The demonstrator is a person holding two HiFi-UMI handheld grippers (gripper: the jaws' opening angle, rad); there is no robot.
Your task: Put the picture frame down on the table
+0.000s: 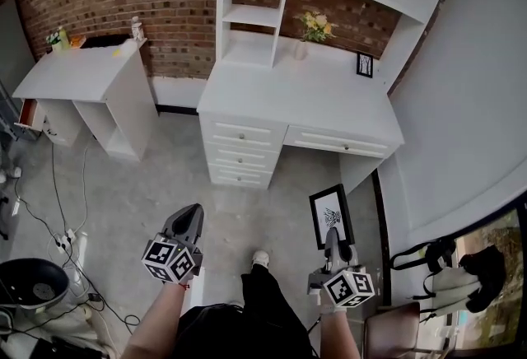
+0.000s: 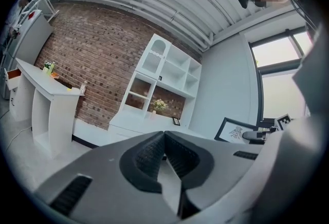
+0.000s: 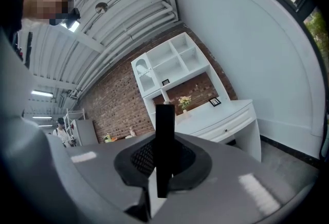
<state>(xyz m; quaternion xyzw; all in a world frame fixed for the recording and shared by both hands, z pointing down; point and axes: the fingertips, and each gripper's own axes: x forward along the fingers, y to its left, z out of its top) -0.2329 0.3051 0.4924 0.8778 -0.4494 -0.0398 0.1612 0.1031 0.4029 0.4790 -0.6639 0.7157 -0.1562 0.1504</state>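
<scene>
Currently the task is not complete; I read this as the carry phase. The picture frame (image 1: 330,216) is in the air over the floor (image 1: 165,193), well apart from the white surface (image 1: 272,98) ahead, which I take as the target. No part of the frame touches that surface. Left to do: bring the frame across, lower it and let go.

Left hand-held gripper (image 2: 164,134): jaws closed tip to tip, with the ridged pads meeting at the front and nothing between them. It touches nothing and hangs over the floor, pointing toward the drawers (image 1: 243,153).

Right hand-held gripper (image 1: 332,238): clenched on the picture frame by the edge nearest the person. In the right gripper view the frame shows edge-on as a thin dark bar standing upright between the pads, both pressed against it. The head view shows a black border around a white sheet with a dark drawing.

The middle and front of the surface ahead are bare; flowers (image 1: 315,25) and a small frame (image 1: 365,64) stand at the back, toward the right.

Judgement: there is ample bare room for the set-down. The grip is on one edge only, so the frame could swing as it is lowered.
</scene>
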